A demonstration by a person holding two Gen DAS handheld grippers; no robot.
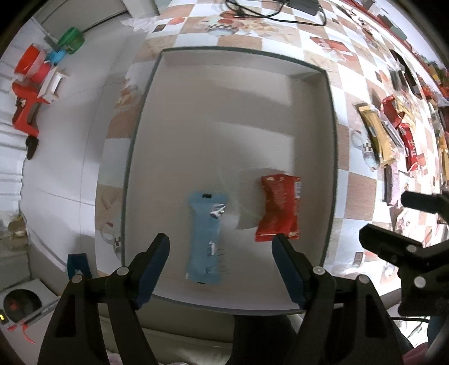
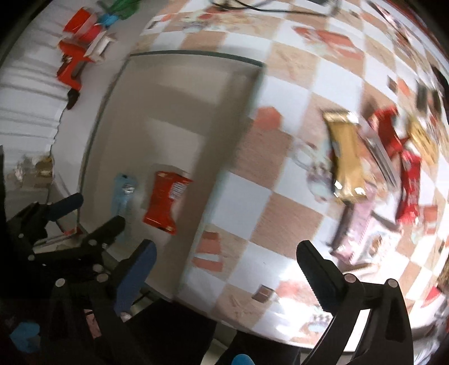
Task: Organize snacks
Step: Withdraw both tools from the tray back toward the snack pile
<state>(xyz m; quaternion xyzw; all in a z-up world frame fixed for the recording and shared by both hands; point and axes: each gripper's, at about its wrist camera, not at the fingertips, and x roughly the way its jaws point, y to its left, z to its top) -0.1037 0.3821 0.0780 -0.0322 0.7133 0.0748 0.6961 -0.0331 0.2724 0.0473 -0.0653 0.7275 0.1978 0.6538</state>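
A shallow white tray (image 1: pixel 280 73) with a dark rim lies on the checkered tablecloth. In it lie a light blue snack packet (image 1: pixel 206 238) and a red snack packet (image 1: pixel 279 207), side by side. My left gripper (image 1: pixel 221 247) hovers open above the blue packet, its pads clear of it. In the right wrist view the tray (image 2: pixel 174 84), the blue packet (image 2: pixel 123 193) and the red packet (image 2: pixel 165 200) sit to the left. My right gripper (image 2: pixel 227 257) stands wide open over the cloth beside the tray, with nothing between its fingers. A gold packet (image 2: pixel 346 157) leads a pile of loose snacks.
More snacks, gold (image 1: pixel 377 134) and red (image 1: pixel 409 143), lie on the cloth right of the tray. An orange tool (image 1: pixel 26 112) and coloured containers (image 1: pixel 70 40) sit on the white surface at far left. Black cables (image 1: pixel 280 14) run across the back. The table's near edge is close below.
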